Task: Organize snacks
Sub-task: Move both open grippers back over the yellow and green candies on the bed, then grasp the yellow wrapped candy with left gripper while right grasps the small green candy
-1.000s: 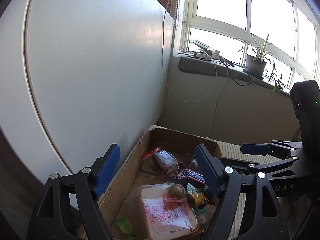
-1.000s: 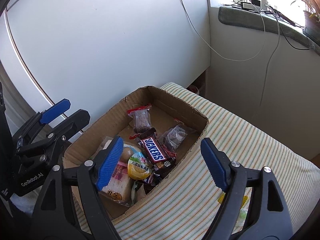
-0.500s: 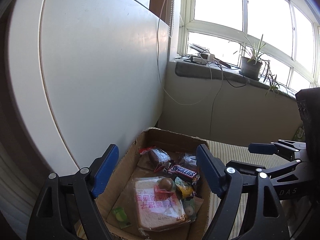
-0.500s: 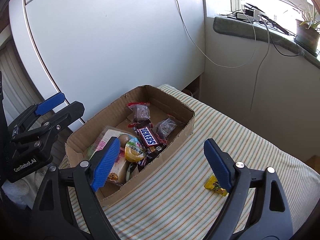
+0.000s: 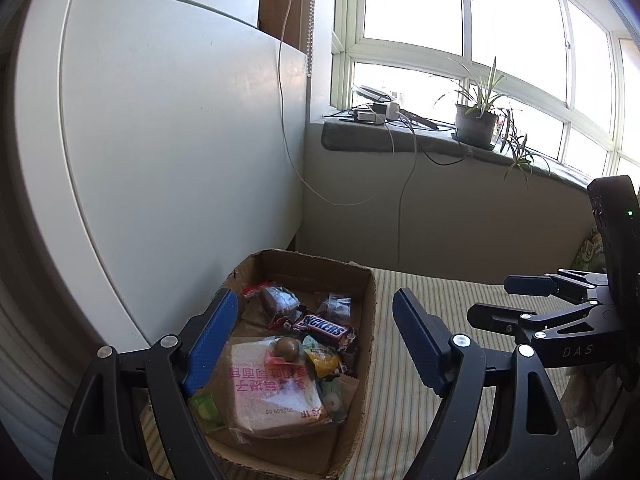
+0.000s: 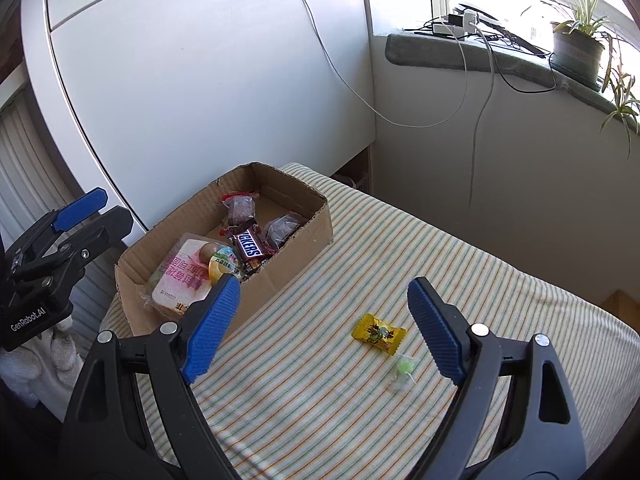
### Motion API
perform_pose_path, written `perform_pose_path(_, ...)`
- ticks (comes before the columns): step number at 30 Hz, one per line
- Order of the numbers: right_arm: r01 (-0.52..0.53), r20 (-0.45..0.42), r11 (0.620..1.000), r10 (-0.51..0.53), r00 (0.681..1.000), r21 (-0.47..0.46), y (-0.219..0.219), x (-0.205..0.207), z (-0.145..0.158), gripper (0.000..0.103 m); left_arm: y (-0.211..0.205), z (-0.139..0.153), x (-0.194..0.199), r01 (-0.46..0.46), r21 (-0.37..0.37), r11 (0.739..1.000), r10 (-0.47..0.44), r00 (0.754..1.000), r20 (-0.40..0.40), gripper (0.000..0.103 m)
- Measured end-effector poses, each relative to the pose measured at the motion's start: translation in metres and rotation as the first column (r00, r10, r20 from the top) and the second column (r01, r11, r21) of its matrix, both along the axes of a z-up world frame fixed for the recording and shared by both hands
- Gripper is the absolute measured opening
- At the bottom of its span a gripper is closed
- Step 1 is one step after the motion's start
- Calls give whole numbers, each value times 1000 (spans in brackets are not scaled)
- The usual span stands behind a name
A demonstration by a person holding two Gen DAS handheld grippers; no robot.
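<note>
A cardboard box (image 6: pixel 304 236) (image 5: pixel 370 308) sits on the striped cloth by the white wall. It holds a wrapped sandwich (image 5: pixel 276 392), a Snickers bar (image 6: pixel 249 245) (image 5: pixel 325 325), a yellow jelly cup (image 6: pixel 224 266) and dark wrapped snacks. A yellow candy packet (image 6: pixel 378 334) and a small green wrapped candy (image 6: pixel 403 368) lie on the cloth outside the box. My right gripper (image 6: pixel 324 330) is open and empty, above the cloth left of the yellow packet. My left gripper (image 5: pixel 314 342) is open and empty over the box.
The striped cloth surface (image 6: pixel 460 280) stretches right of the box and drops off at its near and right edges. A white panel wall (image 6: pixel 200 80) stands behind the box. A windowsill (image 6: pixel 500 60) carries a potted plant (image 6: pixel 576 44) and cables.
Both grippers have pulled back and up from the box. The candy packet and green candy have come into the right wrist view. Both stay open.
</note>
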State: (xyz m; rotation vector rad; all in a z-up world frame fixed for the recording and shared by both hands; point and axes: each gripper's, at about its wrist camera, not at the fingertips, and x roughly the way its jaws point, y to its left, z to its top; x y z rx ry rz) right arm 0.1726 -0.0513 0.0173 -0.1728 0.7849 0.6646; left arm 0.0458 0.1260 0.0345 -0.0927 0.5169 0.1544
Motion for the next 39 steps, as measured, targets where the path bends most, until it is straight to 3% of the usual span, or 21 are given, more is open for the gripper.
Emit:
perform_pose_path(5, 31, 25, 1000, -31, 999, -3, -29, 3, -4, 88, -21, -9, 2, 45, -9, 999, -45, 999, -18, 80)
perform_pose_path(7, 43, 24, 999, -42, 999, -6, -40, 7, -7, 88, -31, -14, 4, 72, -11, 997, -72, 997, -29, 72)
perform_pose_path(11, 51, 18, 999, -51, 999, 0, -58, 15, -12, 88, -52, -23, 9, 129, -20, 991, -130, 990, -57, 66)
perform_pose_path(15, 26, 13, 1000, -25, 1000, -18, -68, 14, -24, 87, -70, -33, 19, 183, -44, 982, -186, 979, -87, 52)
perform_pose_path(21, -52, -17, 994, 51, 999, -92, -62, 8, -53, 63, -91, -49, 34, 246, -73, 967, -254, 958, -136, 37)
perform_pose_path(25, -88, -50, 989, 83, 995, -122, -56, 9, -72, 50, -101, -60, 48, 266, -84, 960, -277, 945, -171, 36)
perform_pose_path(39, -101, -105, 986, 88, 991, -129, -46, 28, -100, 41, -110, -100, 100, 289, -178, 940, -330, 905, -270, 36)
